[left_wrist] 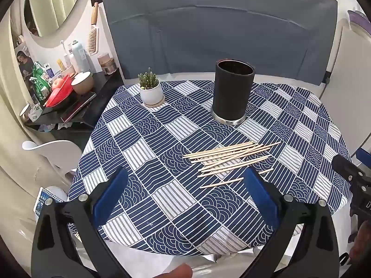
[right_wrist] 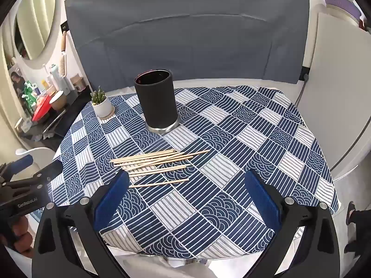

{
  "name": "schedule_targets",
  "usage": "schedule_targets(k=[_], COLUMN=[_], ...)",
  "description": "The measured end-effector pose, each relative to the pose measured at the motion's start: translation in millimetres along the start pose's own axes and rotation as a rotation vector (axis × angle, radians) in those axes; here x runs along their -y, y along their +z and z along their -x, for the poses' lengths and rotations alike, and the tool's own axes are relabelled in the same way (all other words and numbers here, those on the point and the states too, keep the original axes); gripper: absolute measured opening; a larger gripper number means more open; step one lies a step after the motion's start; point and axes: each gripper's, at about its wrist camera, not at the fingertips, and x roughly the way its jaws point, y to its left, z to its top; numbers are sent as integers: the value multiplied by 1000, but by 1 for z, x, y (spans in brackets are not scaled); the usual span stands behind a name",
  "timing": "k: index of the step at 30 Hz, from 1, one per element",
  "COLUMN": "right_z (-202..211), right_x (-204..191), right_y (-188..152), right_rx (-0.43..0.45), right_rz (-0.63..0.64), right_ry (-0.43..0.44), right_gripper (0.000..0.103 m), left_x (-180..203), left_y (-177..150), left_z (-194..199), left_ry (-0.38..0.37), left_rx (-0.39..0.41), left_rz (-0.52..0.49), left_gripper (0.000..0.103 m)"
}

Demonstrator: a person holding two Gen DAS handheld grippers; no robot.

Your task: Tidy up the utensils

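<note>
Bedroom corner, grey padded headboard (left_wrist: 218, 34) across the top of both views; round table (left_wrist: 162, 258) at centre, covered by a blue-and-white patchwork-print tablecloth (left_wrist: 162, 139).

Items, left to right, left wrist view:
- Oval wall mirror (left_wrist: 55, 2), upper left.
- Wooden-handled hairbrush (left_wrist: 92, 32), hanging beside the mirror.
- Black side shelf (left_wrist: 76, 115), left of the table, crowded with spray bottles, jars, a red plastic basket (left_wrist: 59, 95) and a cream bowl (left_wrist: 82, 82).
- White chair back (left_wrist: 55, 150), lower left, beside the table edge.
- Small green cactus in a white ceramic pot (left_wrist: 151, 90) on a wooden coaster, far left part of the cloth.
- Tall black cylindrical utensil holder with a silver base (left_wrist: 231, 90), upright, upper centre, well apart from the cactus pot.
- Loose pile of pale wooden chopsticks (left_wrist: 229, 159), lying flat on the cloth, right of centre, nearer than the holder and not touching it. Nothing stands between the pile and the holder.

Tools:
- Left gripper (left_wrist: 185, 192), black frame with blue pads, jaws spread wide, nothing between them; its right pad overlaps the nearest sticks in the picture.
- Right gripper (right_wrist: 185, 192), same build, jaws spread wide and empty; in its view the chopsticks (right_wrist: 155, 164) lie left of centre, just beyond its left pad, and the holder (right_wrist: 157, 102) stands behind them.
- White cabinet panel (right_wrist: 336, 106), far right.
</note>
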Motion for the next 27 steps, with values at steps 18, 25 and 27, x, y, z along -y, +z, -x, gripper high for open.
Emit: schedule_targets(k=[18, 25, 27], right_z=[0, -1, -2], right_x=[0, -5, -5], right_y=[0, 0, 0], right_rx=[2, 2, -1], right_rz=[7, 11, 11], right_ry=[-5, -3, -2], right_gripper=[96, 96, 96], left_x=[-6, -7, -8], left_y=[-4, -6, -6], left_z=[1, 2, 2], left_ry=[10, 21, 22], left_rx=[6, 9, 7], left_rz=[24, 19, 19], left_gripper=[98, 98, 98])
